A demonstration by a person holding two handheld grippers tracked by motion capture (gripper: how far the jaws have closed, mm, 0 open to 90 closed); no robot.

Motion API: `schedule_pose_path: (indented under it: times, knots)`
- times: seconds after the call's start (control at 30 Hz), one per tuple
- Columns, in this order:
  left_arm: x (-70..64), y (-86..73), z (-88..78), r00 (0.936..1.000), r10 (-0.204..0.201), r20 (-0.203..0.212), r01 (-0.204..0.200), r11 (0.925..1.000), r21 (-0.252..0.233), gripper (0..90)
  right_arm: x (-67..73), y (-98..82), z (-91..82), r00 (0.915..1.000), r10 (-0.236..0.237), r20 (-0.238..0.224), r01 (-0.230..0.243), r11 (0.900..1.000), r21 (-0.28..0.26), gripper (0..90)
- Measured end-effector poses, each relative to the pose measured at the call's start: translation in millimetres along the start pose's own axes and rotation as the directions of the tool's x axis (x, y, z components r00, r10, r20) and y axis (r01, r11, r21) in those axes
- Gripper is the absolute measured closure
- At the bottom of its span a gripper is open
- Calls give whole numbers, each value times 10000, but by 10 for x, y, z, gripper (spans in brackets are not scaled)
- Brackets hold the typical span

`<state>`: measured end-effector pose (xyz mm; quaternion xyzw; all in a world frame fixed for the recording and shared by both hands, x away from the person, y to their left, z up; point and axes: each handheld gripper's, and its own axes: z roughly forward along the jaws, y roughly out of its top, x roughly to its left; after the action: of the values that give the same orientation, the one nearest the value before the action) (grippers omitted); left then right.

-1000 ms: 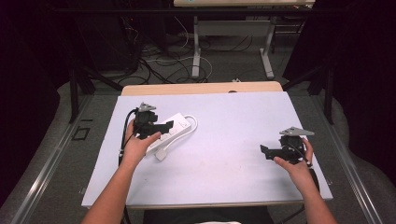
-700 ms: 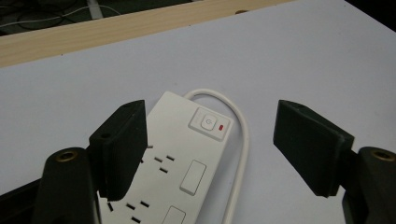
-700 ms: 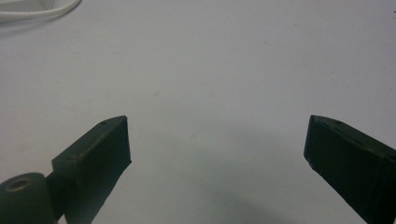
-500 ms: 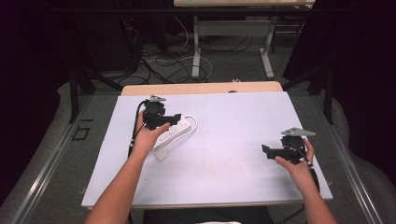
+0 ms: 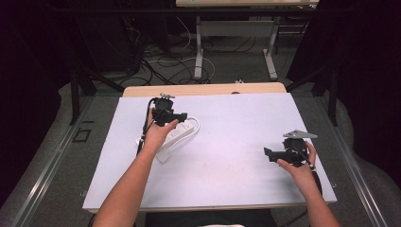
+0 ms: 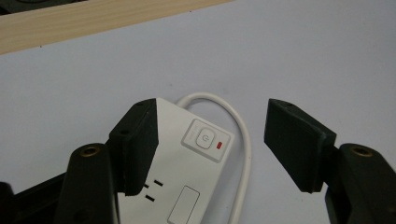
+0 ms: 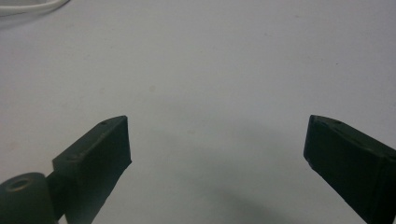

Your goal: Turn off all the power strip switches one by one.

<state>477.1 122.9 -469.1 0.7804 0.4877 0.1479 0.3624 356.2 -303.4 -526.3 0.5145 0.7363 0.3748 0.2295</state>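
A white power strip (image 5: 177, 136) lies slanted on the left half of the white table (image 5: 236, 142). Its switch end (image 6: 205, 140) carries a round button and a red light, and a white cable (image 6: 243, 140) loops out from it. My left gripper (image 5: 183, 116) hovers over that end. Its jaws have just been closing and still stand apart, with the strip's end below and between them (image 6: 215, 140) and neither pad pressing on it. My right gripper (image 5: 267, 153) rests at the right side of the table, open over bare surface (image 7: 215, 154).
A wooden strip (image 5: 203, 89) borders the table's far edge. Beyond it, on the floor, are table legs and loose cables (image 5: 184, 61). A bit of the white cable (image 7: 28, 7) shows at the top left of the right gripper view.
My left hand has moved away from me and to the right along the power strip to its switch end. The right hand has stayed put.
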Motion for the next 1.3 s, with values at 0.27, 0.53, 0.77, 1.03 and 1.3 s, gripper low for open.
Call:
schedule_pose_path:
  times: [0.27,0.53,0.77,1.03,1.3]
  knots:
    - [1,35,178,9998,-88,-185,92,9997,210,468,18,-6,16,10000,-70,-32,70,9999,81,67]
    - [39,17,277,9985,-431,-332,447,9977,517,622,5,-15,26,10000,-54,-67,55,9999,127,67]
    - [47,12,359,9979,-601,-235,615,9962,621,730,14,-21,51,9999,-79,-126,81,9999,139,70]
    - [47,-13,459,9967,-717,-394,748,9937,839,839,9,-27,54,9999,-45,-92,47,9998,183,70]
    - [27,-29,519,9966,-707,-414,747,9918,1040,900,11,-32,64,9999,-21,-140,24,9998,215,70]
